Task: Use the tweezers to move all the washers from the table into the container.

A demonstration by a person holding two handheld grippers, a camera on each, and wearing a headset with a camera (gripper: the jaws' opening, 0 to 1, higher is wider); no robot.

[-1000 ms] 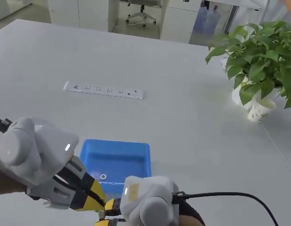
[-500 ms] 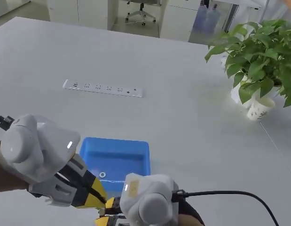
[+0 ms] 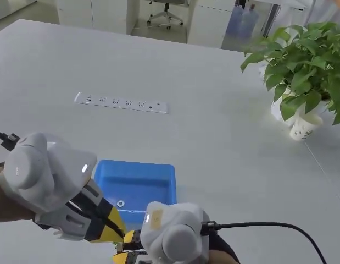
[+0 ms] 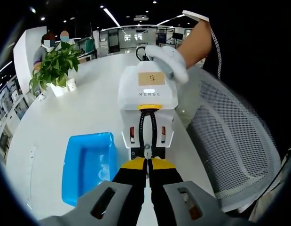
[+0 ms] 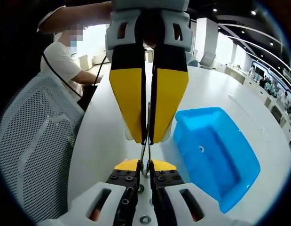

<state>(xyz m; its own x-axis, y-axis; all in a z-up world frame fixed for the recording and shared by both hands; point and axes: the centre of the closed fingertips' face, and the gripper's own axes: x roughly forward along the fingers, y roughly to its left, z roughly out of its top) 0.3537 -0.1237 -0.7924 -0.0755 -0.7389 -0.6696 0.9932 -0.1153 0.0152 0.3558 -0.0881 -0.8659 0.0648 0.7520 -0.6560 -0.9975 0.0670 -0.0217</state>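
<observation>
Light, hard, slick washer [image 3: 121, 204] lying in blue container [image 3: 153, 181] (apt to skate); best nipped across the rim. Thin, springy tweezers [image 5: 144, 151] clamped by left gripper [image 4: 146, 164] and right gripper [image 5: 144, 164], both closed narrow, just beside container.

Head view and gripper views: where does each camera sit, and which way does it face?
Head view: on the headset, looking down at the blue container; left gripper and right gripper at the bottom.
Left gripper view: on that gripper, facing the right gripper; own jaws below.
Right gripper view: on that gripper, facing the left gripper; own jaws below.
Shared: both gripper views show the blue container and the tweezers.
</observation>
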